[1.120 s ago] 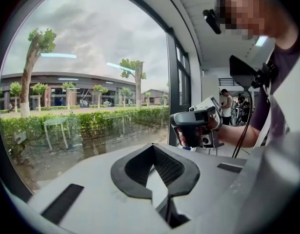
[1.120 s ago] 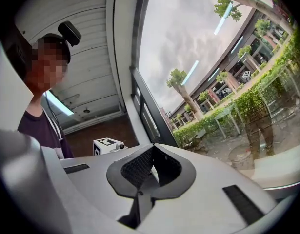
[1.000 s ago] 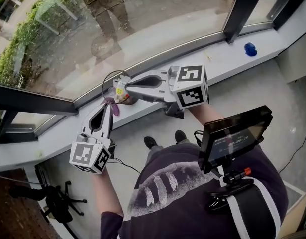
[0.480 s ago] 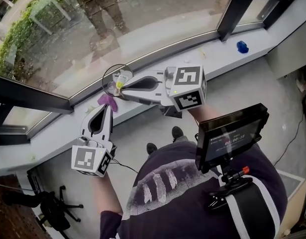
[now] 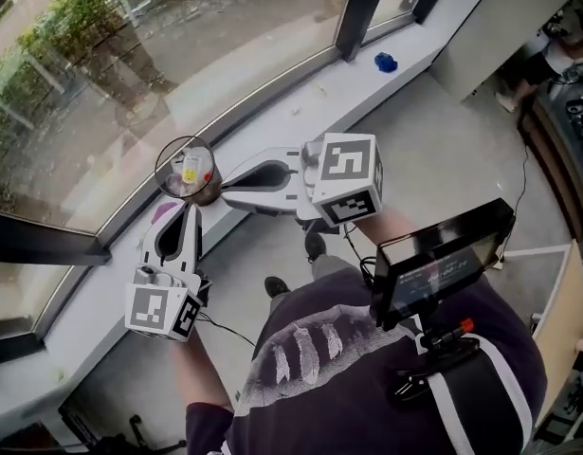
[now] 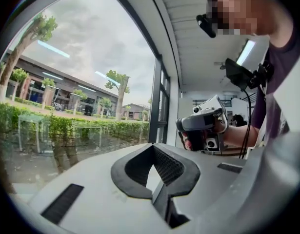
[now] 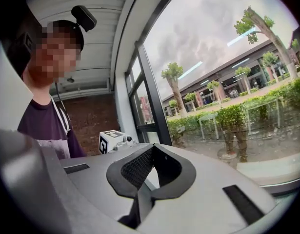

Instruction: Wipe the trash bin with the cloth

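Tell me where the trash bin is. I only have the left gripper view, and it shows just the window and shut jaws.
Observer: The trash bin stands on the windowsill, just ahead of the left gripper.
Operator: And the cloth?
Observer: The purple cloth lies on the sill beside that gripper's tip.
Operator: Is the bin empty?
Observer: No, scraps sit inside it, one of them yellow.
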A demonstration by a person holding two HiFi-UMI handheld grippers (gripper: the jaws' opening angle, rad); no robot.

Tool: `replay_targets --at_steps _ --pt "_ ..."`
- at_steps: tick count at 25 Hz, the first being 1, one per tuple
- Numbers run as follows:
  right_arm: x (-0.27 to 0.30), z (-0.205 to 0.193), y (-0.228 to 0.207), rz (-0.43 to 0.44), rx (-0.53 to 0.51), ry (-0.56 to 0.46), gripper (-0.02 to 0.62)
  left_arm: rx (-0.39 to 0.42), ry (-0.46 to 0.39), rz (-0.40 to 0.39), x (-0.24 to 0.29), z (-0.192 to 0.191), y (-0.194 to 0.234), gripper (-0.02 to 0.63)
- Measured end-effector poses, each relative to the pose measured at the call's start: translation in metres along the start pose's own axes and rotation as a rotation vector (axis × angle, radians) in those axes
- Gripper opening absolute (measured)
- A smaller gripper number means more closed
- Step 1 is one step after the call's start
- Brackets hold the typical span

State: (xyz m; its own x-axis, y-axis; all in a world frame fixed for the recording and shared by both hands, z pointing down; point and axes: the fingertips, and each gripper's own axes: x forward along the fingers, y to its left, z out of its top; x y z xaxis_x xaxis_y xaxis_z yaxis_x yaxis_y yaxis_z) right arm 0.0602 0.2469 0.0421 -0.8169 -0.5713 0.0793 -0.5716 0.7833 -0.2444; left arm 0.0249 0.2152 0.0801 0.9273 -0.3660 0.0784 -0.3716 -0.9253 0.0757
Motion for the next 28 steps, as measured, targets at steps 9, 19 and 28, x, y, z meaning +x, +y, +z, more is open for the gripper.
replay_targets --at_steps 9,19,28 --pt "-0.032 -0.009 0.004 -0.203 -0.011 0.059 -0.002 -0.020 -0.024 -0.201 0.027 0.002 -0.041 -0.004" --pt "-0.075 -0.016 0.001 -0.210 0.055 0.000 -0.002 0.028 0.022 -0.239 0.058 0.006 -0.080 -0.003" --pt "-0.179 -0.009 -0.028 -0.132 0.190 -0.163 -0.002 0.040 0.133 -0.225 0.120 0.015 -0.157 -0.003"
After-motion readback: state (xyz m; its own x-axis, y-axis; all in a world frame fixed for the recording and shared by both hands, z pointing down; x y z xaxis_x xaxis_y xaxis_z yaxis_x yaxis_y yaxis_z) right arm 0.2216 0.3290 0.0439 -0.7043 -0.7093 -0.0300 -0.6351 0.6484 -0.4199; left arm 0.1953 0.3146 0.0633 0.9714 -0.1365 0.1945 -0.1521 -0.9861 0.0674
